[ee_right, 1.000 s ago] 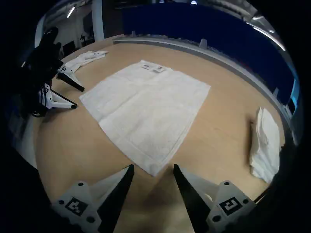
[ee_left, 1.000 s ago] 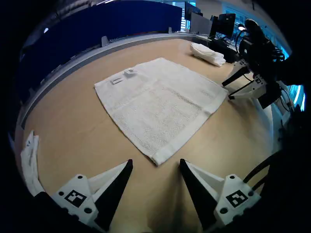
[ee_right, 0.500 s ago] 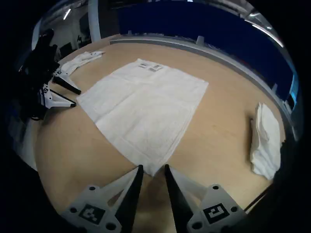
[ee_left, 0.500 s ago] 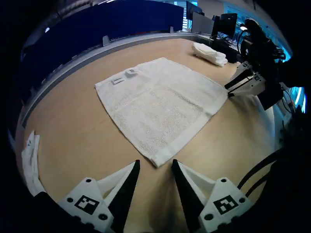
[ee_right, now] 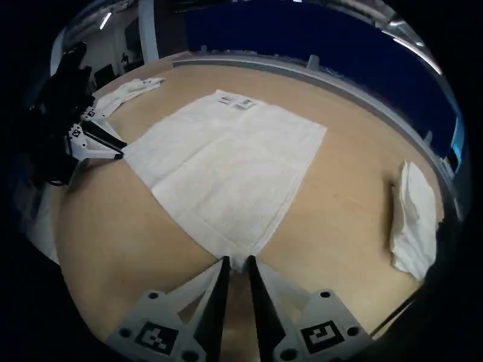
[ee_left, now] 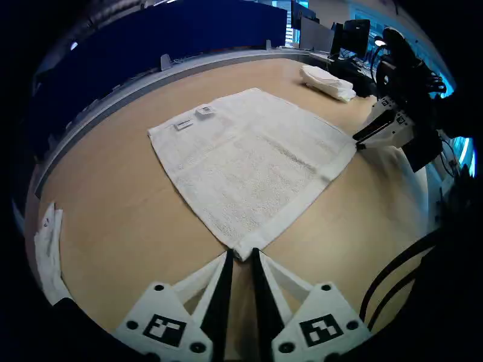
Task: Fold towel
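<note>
A: How far along is the fold?
B: Barely begun. The white terry-cloth towel (ee_left: 253, 160) lies flat in a single layer in the middle of the pale wooden worktop (ee_left: 115, 205), with no crease made. Only the grasp is done: the left gripper (ee_left: 241, 258) is pinched together on the corner nearest it, and the right gripper (ee_right: 236, 265) is clamped likewise on the neighbouring corner, so one hemmed edge is held at both ends.
A: And what is left?
B: By the look of it, everything — lifting that edge, carrying it over to the opposite edge where the two small labels (ee_left: 204, 111) sit, then any further folds.
A: Which way does it lie?
B: Diamond-wise to each camera, a corner pointing at each gripper. It looks close to square — the lens bends things too much to tell a long axis
</note>
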A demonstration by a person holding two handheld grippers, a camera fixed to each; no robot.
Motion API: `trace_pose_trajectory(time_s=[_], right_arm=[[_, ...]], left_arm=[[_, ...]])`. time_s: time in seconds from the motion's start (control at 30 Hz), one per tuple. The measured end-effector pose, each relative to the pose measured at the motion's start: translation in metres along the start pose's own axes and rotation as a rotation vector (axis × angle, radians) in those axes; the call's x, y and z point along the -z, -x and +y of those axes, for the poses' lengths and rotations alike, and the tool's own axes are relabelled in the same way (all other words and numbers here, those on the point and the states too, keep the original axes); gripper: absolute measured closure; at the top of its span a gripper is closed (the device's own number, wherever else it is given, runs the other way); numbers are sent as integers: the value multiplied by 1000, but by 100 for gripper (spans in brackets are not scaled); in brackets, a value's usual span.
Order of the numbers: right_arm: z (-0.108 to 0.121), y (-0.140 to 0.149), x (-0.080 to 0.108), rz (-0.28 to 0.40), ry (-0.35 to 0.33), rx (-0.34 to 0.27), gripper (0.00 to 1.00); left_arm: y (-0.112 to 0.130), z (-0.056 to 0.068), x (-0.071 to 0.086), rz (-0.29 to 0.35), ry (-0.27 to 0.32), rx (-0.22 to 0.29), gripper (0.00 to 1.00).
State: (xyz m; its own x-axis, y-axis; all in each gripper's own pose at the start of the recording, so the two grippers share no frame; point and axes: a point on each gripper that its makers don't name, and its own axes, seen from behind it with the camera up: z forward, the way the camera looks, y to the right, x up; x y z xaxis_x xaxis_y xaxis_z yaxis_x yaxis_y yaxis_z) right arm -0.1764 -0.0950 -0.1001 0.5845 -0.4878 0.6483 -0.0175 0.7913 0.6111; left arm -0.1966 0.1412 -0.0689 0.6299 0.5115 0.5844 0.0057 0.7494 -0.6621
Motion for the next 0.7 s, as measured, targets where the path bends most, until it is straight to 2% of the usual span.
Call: trace_pose_trajectory(time_s=[0.1, 0.23, 0.47, 0.7], right_arm=[[-1, 0, 0, -1, -1, -3, 84], [-1, 0, 1, -3, -2, -7, 86], [-1, -2, 4, -2, 0, -6, 91], [-2, -9, 9, 14, -6, -20, 91]], left_arm=[[0, 0, -1, -3, -8, -1, 88], [0, 1, -2, -4, -9, -6, 90], [0, 4, 0, -4, 3, 17, 91], [-3, 6, 9, 4, 4, 37, 92]])
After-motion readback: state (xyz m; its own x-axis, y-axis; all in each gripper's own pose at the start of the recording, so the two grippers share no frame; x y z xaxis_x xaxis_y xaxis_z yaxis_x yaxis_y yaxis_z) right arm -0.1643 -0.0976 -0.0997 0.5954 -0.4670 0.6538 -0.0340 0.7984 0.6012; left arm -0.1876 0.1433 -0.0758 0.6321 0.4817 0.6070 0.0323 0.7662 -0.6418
